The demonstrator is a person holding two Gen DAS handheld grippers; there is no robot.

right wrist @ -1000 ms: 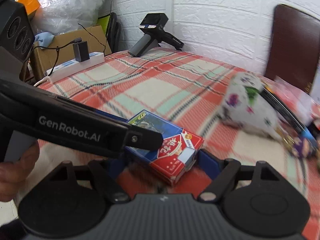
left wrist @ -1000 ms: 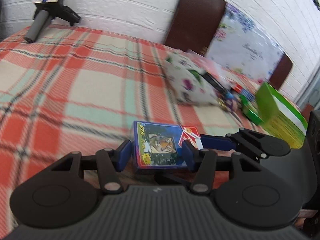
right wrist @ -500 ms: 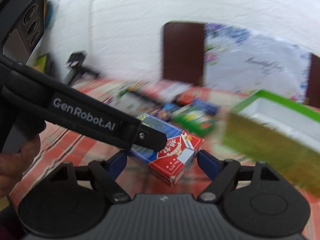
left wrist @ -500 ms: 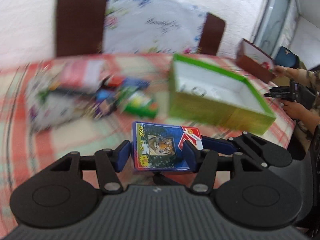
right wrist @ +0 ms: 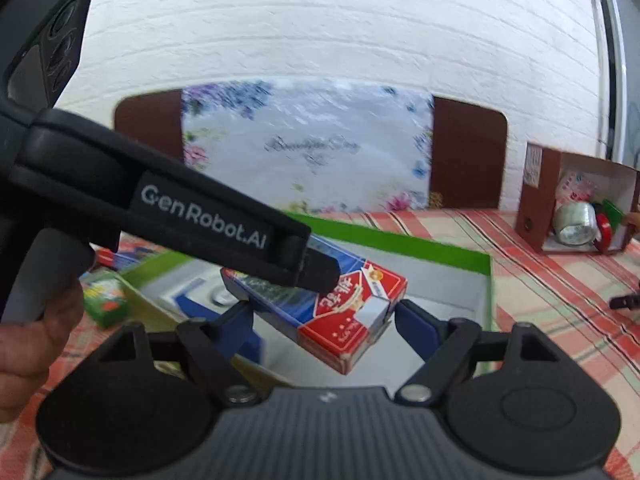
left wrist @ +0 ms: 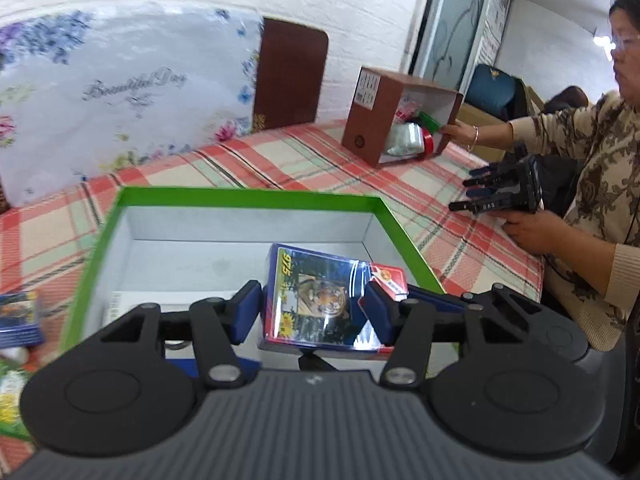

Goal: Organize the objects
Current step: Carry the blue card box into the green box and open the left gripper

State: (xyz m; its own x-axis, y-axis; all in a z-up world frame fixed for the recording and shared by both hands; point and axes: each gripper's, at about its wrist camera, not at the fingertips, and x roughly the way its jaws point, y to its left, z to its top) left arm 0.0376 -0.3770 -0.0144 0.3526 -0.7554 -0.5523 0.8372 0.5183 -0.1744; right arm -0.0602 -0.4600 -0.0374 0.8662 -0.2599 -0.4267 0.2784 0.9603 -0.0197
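A blue and red card pack with a tiger picture point(left wrist: 320, 300) is held between both grippers above the open green box point(left wrist: 248, 197). My left gripper point(left wrist: 314, 312) is shut on the pack's long sides. My right gripper point(right wrist: 322, 320) is shut on the same pack point(right wrist: 348, 312) from its red end. The left gripper's arm crosses the right wrist view. The green box point(right wrist: 440, 246) has a white inside with a few small items at its near end, mostly hidden.
A brown box point(left wrist: 384, 120) lies on its side at the far right with tape rolls inside; another person point(left wrist: 592, 184) with a gripper reaches to it. Loose packs point(left wrist: 18, 314) lie left of the green box. Chair backs and a floral sheet point(left wrist: 120, 96) stand behind the plaid table.
Both grippers carried the pack from over the plaid cloth rightward to above the open green box. The grip on the pack has not changed.
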